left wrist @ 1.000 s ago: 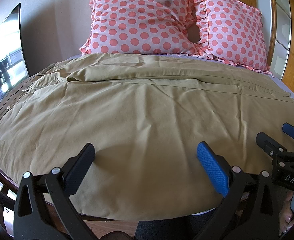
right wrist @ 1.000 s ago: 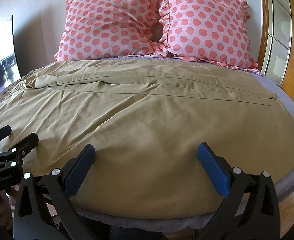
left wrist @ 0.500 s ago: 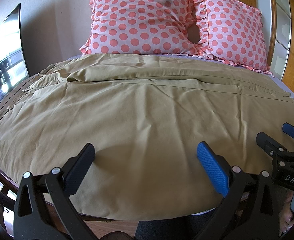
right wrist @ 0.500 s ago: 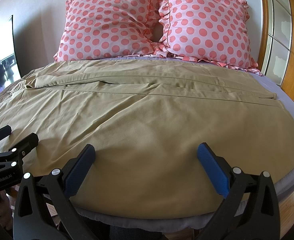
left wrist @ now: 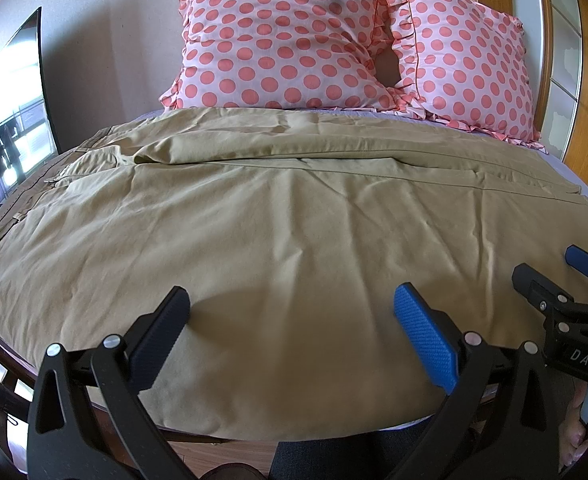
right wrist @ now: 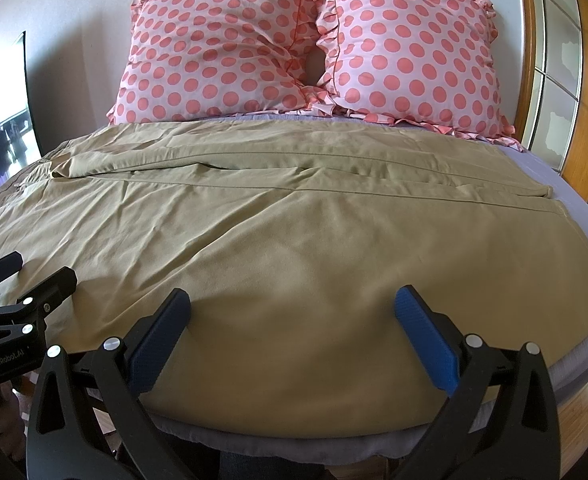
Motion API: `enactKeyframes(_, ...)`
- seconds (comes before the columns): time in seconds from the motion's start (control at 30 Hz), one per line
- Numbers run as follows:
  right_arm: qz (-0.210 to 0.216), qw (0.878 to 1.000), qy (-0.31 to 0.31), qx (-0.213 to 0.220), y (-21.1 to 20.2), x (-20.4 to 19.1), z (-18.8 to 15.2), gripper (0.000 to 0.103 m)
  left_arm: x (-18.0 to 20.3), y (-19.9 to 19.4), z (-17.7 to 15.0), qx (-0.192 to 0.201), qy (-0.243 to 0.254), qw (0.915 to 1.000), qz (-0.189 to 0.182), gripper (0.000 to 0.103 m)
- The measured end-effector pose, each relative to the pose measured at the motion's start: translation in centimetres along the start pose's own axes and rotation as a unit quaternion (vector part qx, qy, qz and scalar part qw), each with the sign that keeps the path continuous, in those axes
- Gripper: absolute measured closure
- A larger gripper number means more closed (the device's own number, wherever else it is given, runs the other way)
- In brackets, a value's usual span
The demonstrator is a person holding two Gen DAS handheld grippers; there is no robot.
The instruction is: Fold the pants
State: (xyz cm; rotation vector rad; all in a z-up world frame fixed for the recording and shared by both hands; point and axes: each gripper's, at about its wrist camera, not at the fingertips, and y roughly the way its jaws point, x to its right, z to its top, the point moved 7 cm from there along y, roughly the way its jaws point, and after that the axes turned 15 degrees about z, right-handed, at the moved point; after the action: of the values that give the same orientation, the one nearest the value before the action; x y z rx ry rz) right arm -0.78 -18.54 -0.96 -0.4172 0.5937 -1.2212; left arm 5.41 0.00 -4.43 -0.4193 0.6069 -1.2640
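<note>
Tan pants point(left wrist: 278, 224) lie spread flat across the bed, waistband at the left, leg hems at the right; they also show in the right wrist view point(right wrist: 294, 240). One leg lies beyond the other, with a seam between them. My left gripper point(left wrist: 292, 320) is open and empty above the near edge of the pants. My right gripper point(right wrist: 292, 320) is open and empty above the same near edge, further right. The right gripper shows at the right edge of the left wrist view point(left wrist: 553, 280). The left gripper shows at the left edge of the right wrist view point(right wrist: 26, 276).
Two pink polka-dot pillows point(left wrist: 286, 40) point(right wrist: 409, 52) lean on the wall at the head of the bed. A lavender sheet point(right wrist: 541, 172) shows at the right. A wooden-framed panel point(right wrist: 561, 64) stands on the right, a dark screen point(left wrist: 10, 112) on the left.
</note>
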Motion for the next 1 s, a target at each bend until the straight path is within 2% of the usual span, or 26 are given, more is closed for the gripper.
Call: enactKeyframes(1.0, 0.0, 1.0, -0.003, 0.008, 0.1, 0.16, -0.19, 0.001, 0.0, -0.01, 0.03, 0.002, 0.0, 1.0, 0.0, 0.002)
